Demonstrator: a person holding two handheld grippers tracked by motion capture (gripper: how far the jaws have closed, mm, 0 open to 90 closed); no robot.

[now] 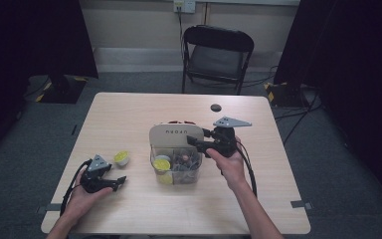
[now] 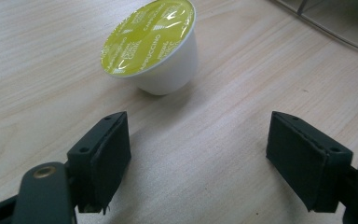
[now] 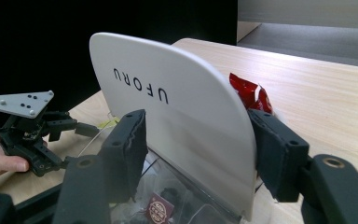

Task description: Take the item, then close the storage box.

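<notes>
Item one: clear organiser box, at the table's centre, its white lid swung up on edge at the far side of the box. Your right gripper has its pads on both faces of that lid, clamped on it near the right-hand edge, holding it open. Inside the box: several capsules, among them one yellow-topped at the left, and dark sachets under the clear wall. A red wrapper shows behind the lid.

Item two: loose capsule, white cup with a yellow-green foil top, tilted on the tabletop just left of the box. Your left gripper lies low on the table near it, jaws apart and holding nothing, the capsule just beyond the pads and off toward the left pad.

Step in hand, as judged: lid held open, loose capsule lined up for pickup.

Next move calls for: left gripper advanced and shifted until the cup sits between the pads, a light squeeze on its sloping wall, then a lift over the box's left rim while your right keeps the lid up.
</notes>
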